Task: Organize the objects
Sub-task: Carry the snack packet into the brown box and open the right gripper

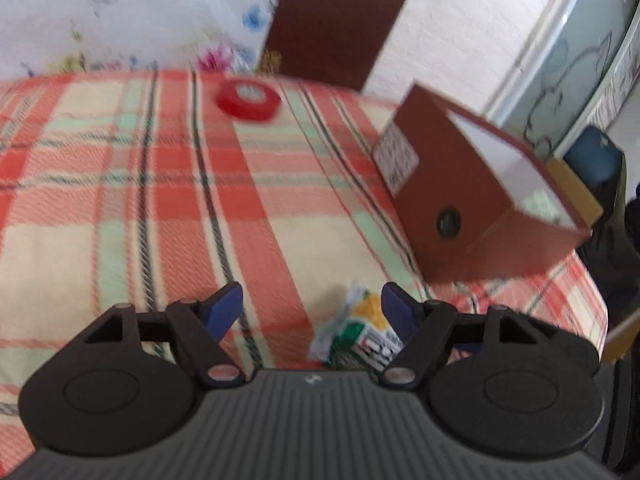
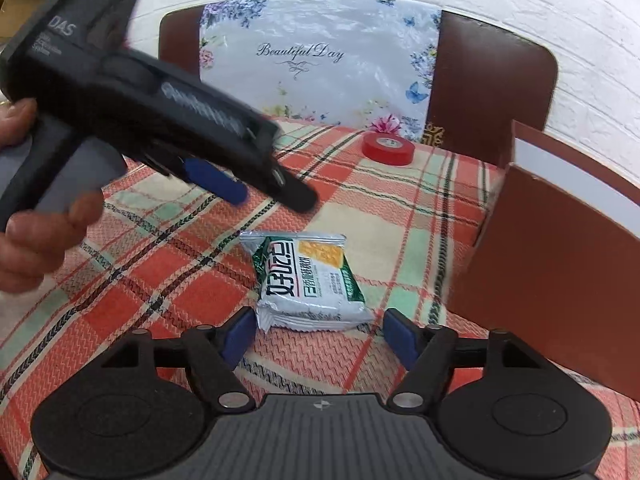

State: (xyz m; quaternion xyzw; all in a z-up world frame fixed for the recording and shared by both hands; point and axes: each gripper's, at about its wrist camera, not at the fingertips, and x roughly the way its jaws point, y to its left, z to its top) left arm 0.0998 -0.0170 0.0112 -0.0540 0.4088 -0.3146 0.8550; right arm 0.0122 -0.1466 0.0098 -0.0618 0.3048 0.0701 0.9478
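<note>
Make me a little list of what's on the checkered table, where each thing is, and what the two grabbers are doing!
table: plaid cloth
snack packet: flat, near the middle
red tape roll: far side
brown box: open, at the right
left gripper: open, empty
right gripper: open, just short of the packet

The left gripper (image 1: 312, 310) showed a dark grey ribbed body flanked by two round black discs, with black linkage arms pinned by silver rivets and tipped with blue pads. The right gripper (image 2: 320, 336) had the very same build, a small emblem stamped on its ribbed top. From the side, the left tool was a black pistol-grip housing with white lettering and a coiled metal spring.
</note>
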